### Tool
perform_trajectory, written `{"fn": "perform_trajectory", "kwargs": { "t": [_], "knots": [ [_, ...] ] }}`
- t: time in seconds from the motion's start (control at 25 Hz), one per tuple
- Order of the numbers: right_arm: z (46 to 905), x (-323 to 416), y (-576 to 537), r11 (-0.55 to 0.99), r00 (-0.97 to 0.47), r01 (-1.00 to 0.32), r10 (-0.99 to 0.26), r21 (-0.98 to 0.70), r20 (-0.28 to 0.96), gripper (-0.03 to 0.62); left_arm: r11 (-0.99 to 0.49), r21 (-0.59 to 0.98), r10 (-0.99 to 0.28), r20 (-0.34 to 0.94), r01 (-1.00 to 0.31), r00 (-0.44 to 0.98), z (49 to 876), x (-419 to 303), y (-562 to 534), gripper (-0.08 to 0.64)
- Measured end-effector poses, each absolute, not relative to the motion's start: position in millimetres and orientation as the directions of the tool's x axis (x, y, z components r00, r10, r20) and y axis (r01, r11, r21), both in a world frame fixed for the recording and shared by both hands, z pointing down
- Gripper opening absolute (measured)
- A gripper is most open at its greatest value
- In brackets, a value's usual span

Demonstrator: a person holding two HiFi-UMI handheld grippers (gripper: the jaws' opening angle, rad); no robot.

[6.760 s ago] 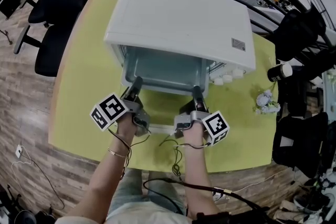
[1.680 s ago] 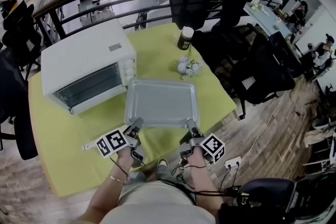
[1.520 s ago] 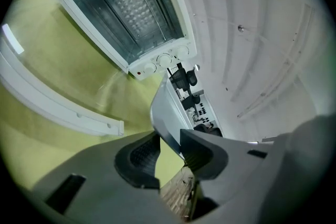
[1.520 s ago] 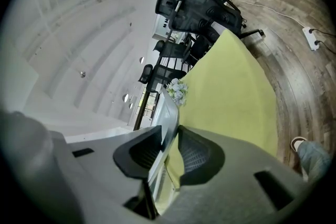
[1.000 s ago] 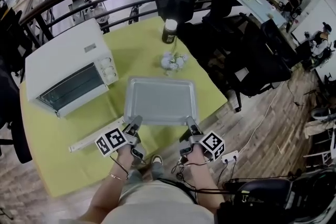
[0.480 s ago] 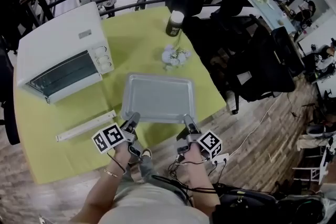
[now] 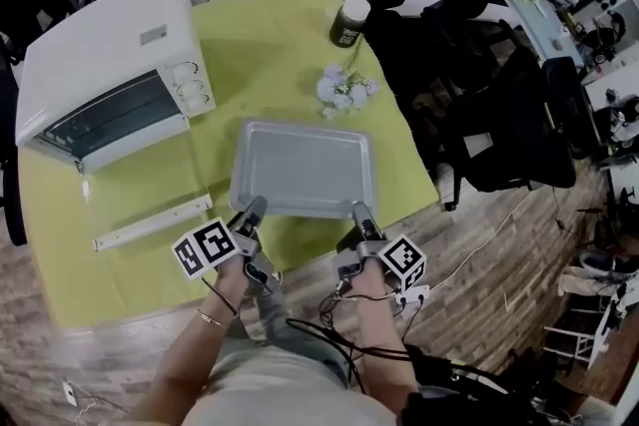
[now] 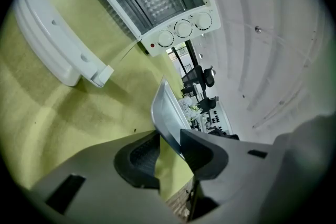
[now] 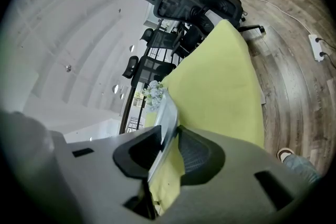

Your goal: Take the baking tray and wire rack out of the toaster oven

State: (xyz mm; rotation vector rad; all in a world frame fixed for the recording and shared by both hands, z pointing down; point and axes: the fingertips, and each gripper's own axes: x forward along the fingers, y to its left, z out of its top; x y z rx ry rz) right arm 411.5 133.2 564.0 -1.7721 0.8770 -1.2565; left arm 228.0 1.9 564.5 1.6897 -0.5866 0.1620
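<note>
Together, hand-held grippers (image 7: 257,206) (image 7: 357,210) pinch tray (image 7: 303,167) edge.

Tray (image 7: 303,168), oven (image 7: 100,45), likely bottle (image 7: 349,20): one each

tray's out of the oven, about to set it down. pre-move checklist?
1. Left gripper grip on the shallow grey metal baking tray: jaws closed on its near rim. ok
2. Right gripper grip: jaws closed on the same rim. ok
3. Yellow-green table under the tray: the near part looks bare in both gripper views, the rest is hidden. cannot tell
4. Gap to the small bunch of pale flowers beyond the far rim: apart. ok
5. Gap to the long white bar lying left of the tray: apart. ok
6. Wire rack: none on the table, and the white toaster oven interior is unclear. cannot tell
</note>
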Motion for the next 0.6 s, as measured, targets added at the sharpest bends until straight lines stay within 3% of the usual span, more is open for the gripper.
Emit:
{"fn": "perform_trajectory", "kwargs": {
  "t": [0.6],
  "knots": [
    [588.0,424.5,121.5,-0.511,0.242,-0.074,-0.842,-0.856,0.482,0.100,-0.046,0.856,-0.281,0.484,-0.515,0.829,584.9,238.7,-8.0,0.115]
  ]
}}
